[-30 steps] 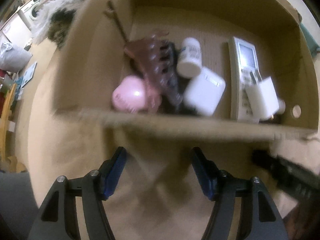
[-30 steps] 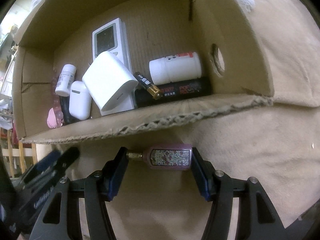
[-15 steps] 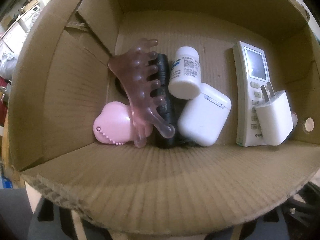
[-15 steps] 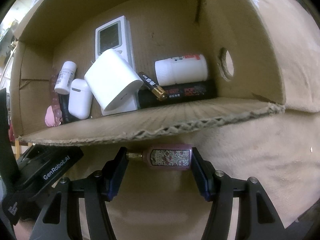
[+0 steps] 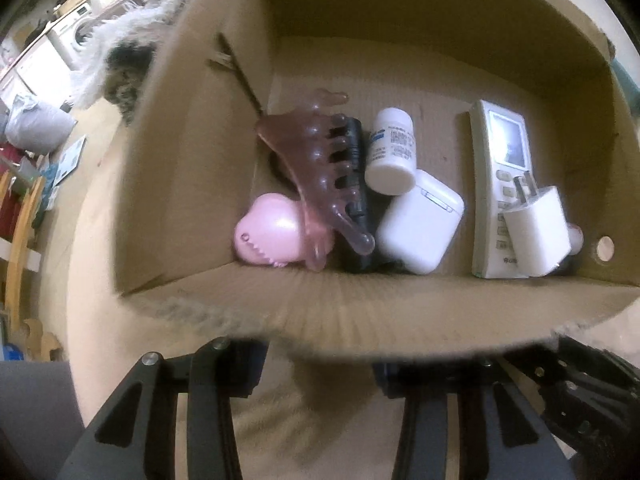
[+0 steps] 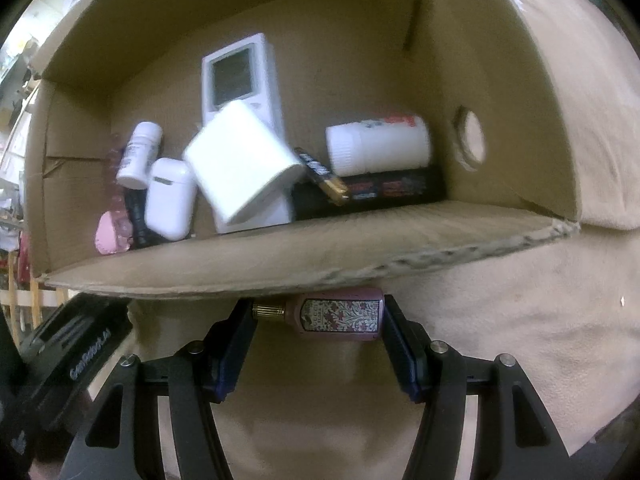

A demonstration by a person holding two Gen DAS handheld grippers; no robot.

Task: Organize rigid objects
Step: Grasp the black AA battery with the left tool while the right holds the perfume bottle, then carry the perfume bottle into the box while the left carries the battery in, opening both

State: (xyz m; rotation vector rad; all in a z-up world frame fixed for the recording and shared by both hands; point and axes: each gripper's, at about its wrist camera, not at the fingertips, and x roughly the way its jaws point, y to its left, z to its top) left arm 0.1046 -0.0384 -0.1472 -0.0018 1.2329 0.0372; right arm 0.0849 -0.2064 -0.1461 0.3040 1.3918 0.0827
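A cardboard box [image 5: 360,312] [image 6: 280,264] lies on tan fabric and holds a pink comb [image 5: 320,168], a pink round case [image 5: 272,236], a white pill bottle [image 5: 390,152], a white earbud case [image 5: 420,228], a remote [image 5: 500,184] [image 6: 240,80], a white charger plug [image 5: 536,228] [image 6: 240,164], a battery [image 6: 320,174] and a second white bottle [image 6: 376,144]. My right gripper [image 6: 318,320] is shut on a small pink perfume bottle [image 6: 336,314] just below the box's front wall. My left gripper [image 5: 316,364] is open and empty, its fingertips hidden under the box's front wall.
A black flat box [image 6: 380,192] lies under the second white bottle. The left gripper's body [image 6: 60,368] shows at lower left in the right wrist view. A fluffy white-and-dark item [image 5: 120,40] lies beyond the box's left wall. Tan fabric [image 6: 500,340] spreads around.
The left gripper has pulled back from over the box; its arms show again below the front wall. The right gripper holds the perfume bottle, now closer under the front wall.
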